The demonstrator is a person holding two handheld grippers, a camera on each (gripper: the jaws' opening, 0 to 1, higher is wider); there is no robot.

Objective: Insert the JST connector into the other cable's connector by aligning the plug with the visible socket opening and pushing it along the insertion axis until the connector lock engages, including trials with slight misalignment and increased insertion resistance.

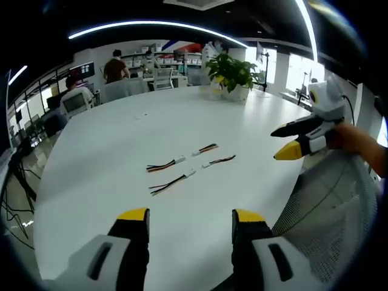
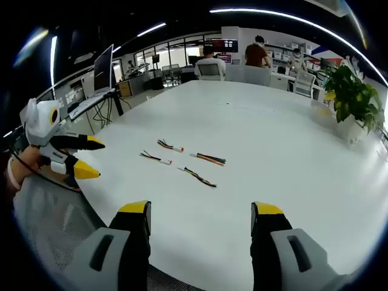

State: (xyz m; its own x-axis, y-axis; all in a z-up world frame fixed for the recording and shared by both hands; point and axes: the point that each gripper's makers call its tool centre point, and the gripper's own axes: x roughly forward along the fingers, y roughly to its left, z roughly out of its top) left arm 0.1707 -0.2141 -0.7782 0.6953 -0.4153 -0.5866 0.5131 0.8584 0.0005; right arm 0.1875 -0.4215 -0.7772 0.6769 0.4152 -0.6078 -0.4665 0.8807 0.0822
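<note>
Cables with JST connectors are laid on the white worktop (image 1: 109, 163), well ahead of both grippers and touched by neither. In the left gripper view, the left gripper (image 1: 190, 217) is seen released, its yellow-tipped jaws spread wide and empty. Four short cables are placed ahead of it: one with black, red and orange wires (image 1: 163, 165), one nearer (image 1: 172, 183), and two farther to the right (image 1: 206, 149) (image 1: 219, 160). Each is ended by a small white connector; the ends are apart from one another, none mated. To the right of that view the right gripper (image 1: 290, 140) is held above the worktop's edge, jaws parted and empty. In the right gripper view, the right gripper (image 2: 200, 211) is likewise seen released. A potted plant (image 1: 233, 76) is stood at the worktop's far side.
</note>
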